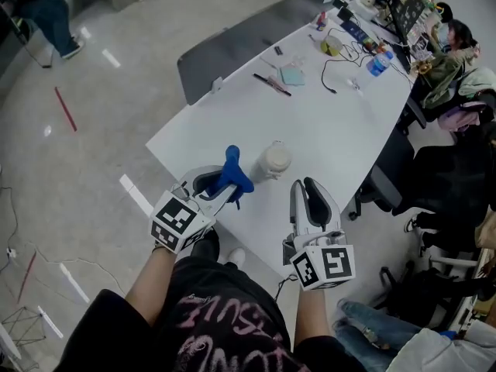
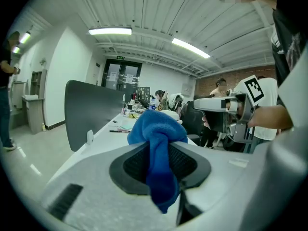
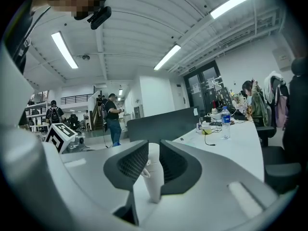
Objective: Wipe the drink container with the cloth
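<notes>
The wiping had not begun, as far as the views showed. The left gripper (image 1: 220,187) had its jaws clamped on the blue cloth (image 1: 232,173), which bunched up above them and hung down below. The cloth was raised above the worktop (image 1: 325,130), close beside the white bottle (image 1: 273,161); I could not tell whether the two touched. The bottle stood upright near the worktop's near corner. The right gripper (image 1: 306,186) pointed at the bottle with its jaws a narrow way apart. The bottle showed through that gap, but in the head view it stood just ahead of the jaws, not gripped. Judging from this, the cloth was ready, while steadying the bottle and rubbing its surface were left to do.
</notes>
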